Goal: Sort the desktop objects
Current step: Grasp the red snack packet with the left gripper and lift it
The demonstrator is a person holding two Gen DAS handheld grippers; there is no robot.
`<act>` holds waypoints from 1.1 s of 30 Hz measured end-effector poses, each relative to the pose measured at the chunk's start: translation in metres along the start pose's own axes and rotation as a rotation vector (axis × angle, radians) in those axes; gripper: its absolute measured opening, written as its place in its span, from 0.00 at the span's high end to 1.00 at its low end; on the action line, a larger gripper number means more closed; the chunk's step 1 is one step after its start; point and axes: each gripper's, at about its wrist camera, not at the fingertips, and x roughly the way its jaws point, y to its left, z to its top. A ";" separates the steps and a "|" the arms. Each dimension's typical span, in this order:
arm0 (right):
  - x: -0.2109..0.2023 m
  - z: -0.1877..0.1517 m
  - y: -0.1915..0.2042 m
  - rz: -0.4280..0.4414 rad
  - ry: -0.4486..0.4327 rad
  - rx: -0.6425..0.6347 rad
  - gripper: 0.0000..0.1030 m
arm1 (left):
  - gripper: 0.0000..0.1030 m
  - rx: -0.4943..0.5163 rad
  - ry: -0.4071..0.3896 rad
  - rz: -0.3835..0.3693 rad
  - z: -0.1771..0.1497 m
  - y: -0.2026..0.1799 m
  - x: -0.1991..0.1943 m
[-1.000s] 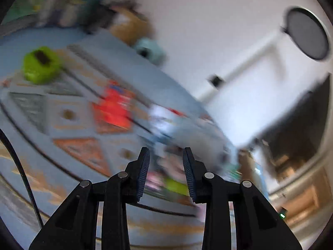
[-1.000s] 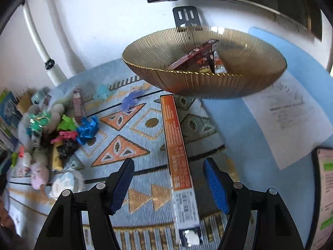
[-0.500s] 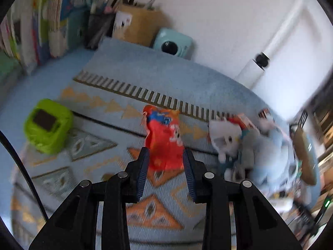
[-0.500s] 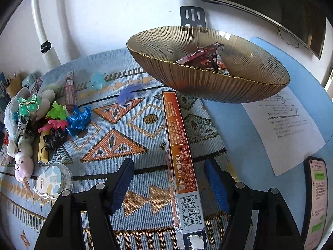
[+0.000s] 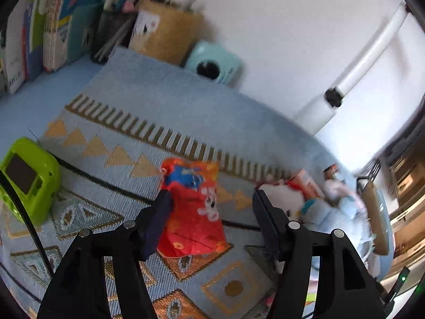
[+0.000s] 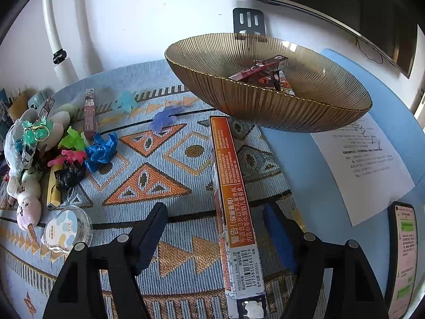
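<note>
Left gripper (image 5: 208, 203) has swung onto the red snack bag (image 5: 192, 212), flat on the counter mat (image 5: 132, 122); jaws opening, straddling it, no contact. Right gripper (image 6: 215, 227) jaws opening astride the orange box (image 6: 233, 199). Pickups imminent, I judge

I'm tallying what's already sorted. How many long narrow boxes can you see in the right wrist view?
3: an orange box on the mat between the fingers, a dark red box in the bowl, a maroon box by the toys. Others may be hidden.
</note>
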 end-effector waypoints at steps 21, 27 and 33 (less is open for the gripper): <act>0.000 -0.001 0.001 0.017 -0.008 0.023 0.24 | 0.70 0.246 0.030 0.290 -0.012 -0.026 0.035; -0.003 -0.002 -0.007 0.065 -0.029 0.079 0.25 | 0.70 0.170 -0.022 0.220 -0.024 -0.023 0.000; -0.004 -0.003 -0.006 0.035 -0.029 0.091 0.31 | 0.70 0.088 -0.055 0.066 -0.063 -0.031 -0.041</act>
